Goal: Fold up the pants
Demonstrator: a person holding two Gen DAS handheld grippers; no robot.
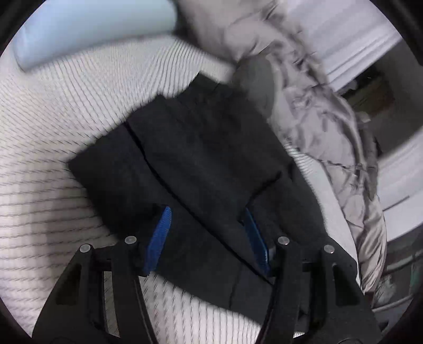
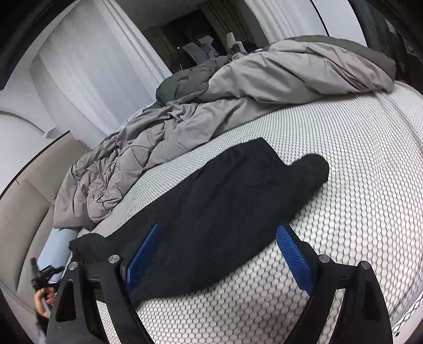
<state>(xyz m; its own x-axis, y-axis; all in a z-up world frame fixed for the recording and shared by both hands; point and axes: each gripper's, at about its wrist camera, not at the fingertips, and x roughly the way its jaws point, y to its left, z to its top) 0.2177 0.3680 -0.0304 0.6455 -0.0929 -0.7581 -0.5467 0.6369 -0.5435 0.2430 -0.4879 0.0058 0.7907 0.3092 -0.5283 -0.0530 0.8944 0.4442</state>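
Lying on the mattress (image 2: 343, 164): black pants (image 2: 224, 201), already folded over into a thick bundle, resting on the white dotted cover. Showing in the left wrist view as layered dark panels (image 1: 190, 158) with a seam line running diagonally across the top.

Hovering low over the near end of the bundle: left gripper (image 1: 208, 238), jaws spread wide, blue pads (image 1: 158, 238) flanking the cloth on both sides, not pinching anything. Slight motion blur in that view.

Sitting over the near edge of the pants: right gripper (image 2: 216, 254), also spread wide; left pad overlapping the black fabric, right pad over bare mattress just beside the cloth. Nothing clamped.

Bunching up along the far side of the mattress: grey quilt (image 2: 238, 100), near the pants but apart from them. Lying past the mattress edge: light blue pillow (image 1: 92, 23).
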